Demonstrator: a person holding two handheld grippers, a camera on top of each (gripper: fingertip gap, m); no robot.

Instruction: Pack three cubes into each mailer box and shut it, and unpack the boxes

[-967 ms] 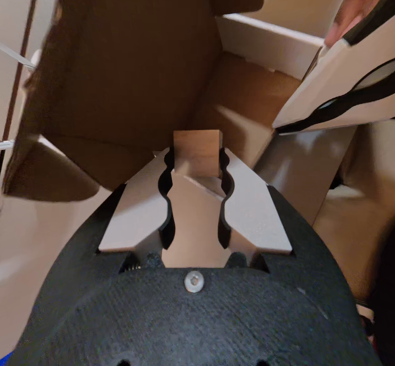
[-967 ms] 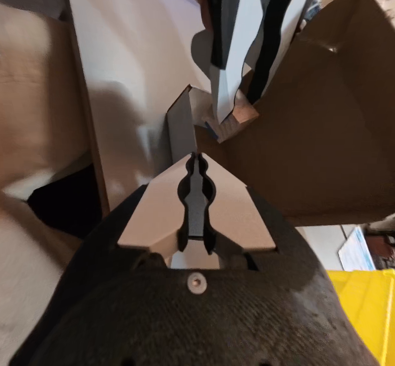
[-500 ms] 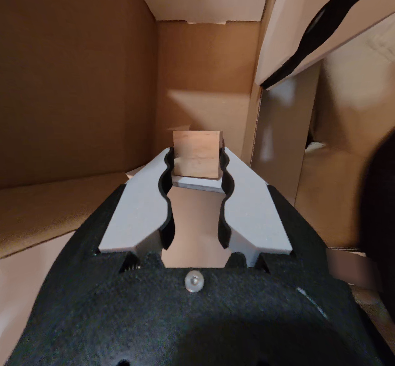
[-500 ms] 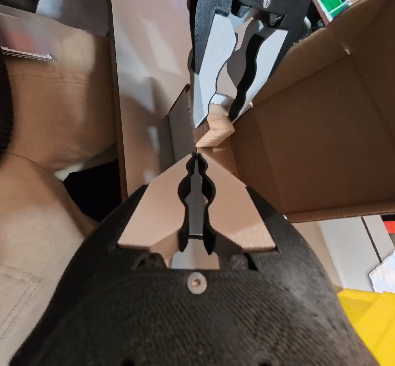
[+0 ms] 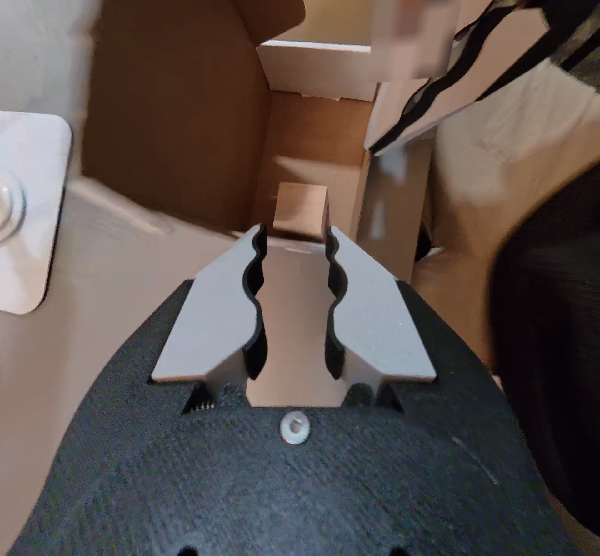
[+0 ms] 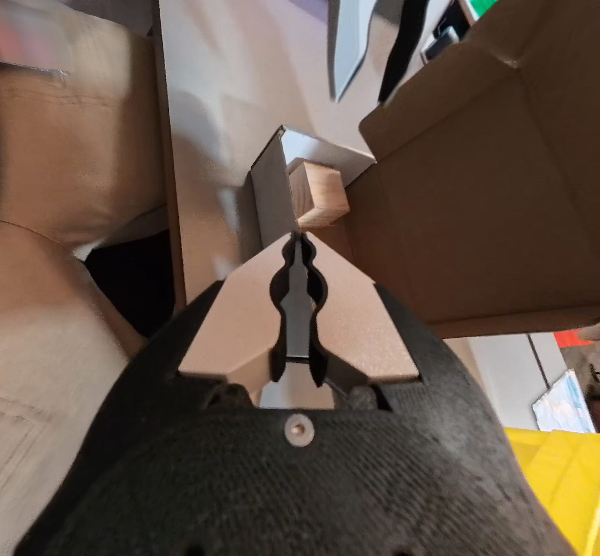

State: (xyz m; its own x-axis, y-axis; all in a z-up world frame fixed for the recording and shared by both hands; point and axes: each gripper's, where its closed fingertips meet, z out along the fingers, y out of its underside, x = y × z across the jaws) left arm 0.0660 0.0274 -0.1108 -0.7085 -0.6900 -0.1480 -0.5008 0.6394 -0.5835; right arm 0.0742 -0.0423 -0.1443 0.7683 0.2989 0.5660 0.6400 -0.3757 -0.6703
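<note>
A wooden cube (image 5: 300, 209) sits inside the open mailer box (image 5: 318, 70), white outside and brown inside, against its near wall. My left gripper (image 5: 295, 235) is open and empty, with its tips just short of the cube. In the right wrist view the cube (image 6: 321, 193) lies in the box corner and the left gripper (image 6: 373, 31) hangs above it, clear of it. My right gripper (image 6: 298, 235) is shut on the box's thin side wall (image 6: 272, 190). It also shows in the left wrist view (image 5: 470, 86). The raised brown lid (image 6: 487, 183) stands at the right.
A yellow bin (image 6: 552, 482) is at the lower right, with a sheet of paper (image 6: 561, 407) beyond it. A person's beige trousers (image 6: 65, 167) are on the left by the table edge. A metal plate with a bolt (image 5: 29, 209) lies left of the box. Tip to tip, the grippers are about 9 centimeters apart. About 4 centimeters separates my left fingertips from the wooden cube (image 5: 300, 209).
My left gripper lowered the cube into the box, let go of it and drew back up and away. My right gripper stayed shut on the box wall.
</note>
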